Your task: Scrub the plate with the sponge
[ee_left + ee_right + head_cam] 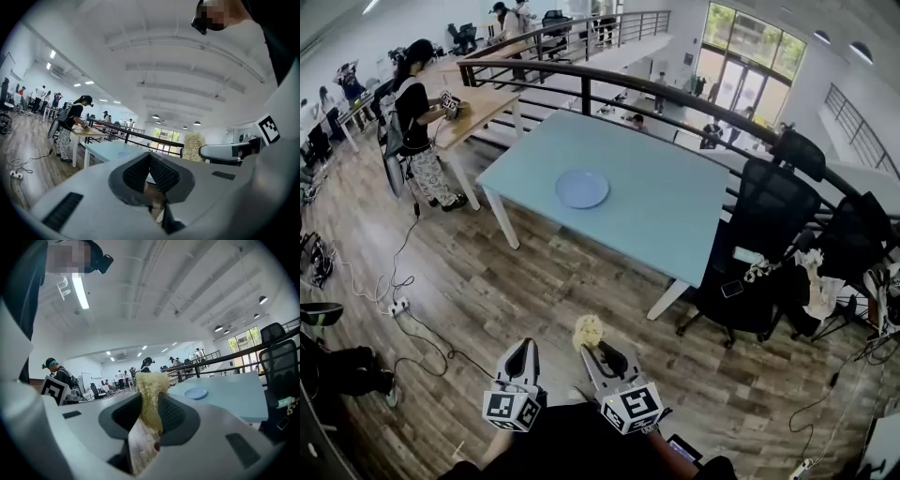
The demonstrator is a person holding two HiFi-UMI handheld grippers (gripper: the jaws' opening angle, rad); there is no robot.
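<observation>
A pale blue plate [582,188] lies on the light blue table [675,206], far ahead of both grippers; it also shows as the plate [196,393] in the right gripper view. My right gripper [590,345] is shut on a yellow fibrous sponge [588,331], which sticks up between its jaws as the sponge [151,394]. My left gripper [520,351] sits just left of it, shut with nothing between its jaws [150,169]. Both are held low over the wooden floor, well short of the table.
Black office chairs [769,234] stand at the table's right end. A person [417,122] works at a wooden table [478,108] to the left. Cables and a power strip [397,306] lie on the floor. A railing [609,80] runs behind the table.
</observation>
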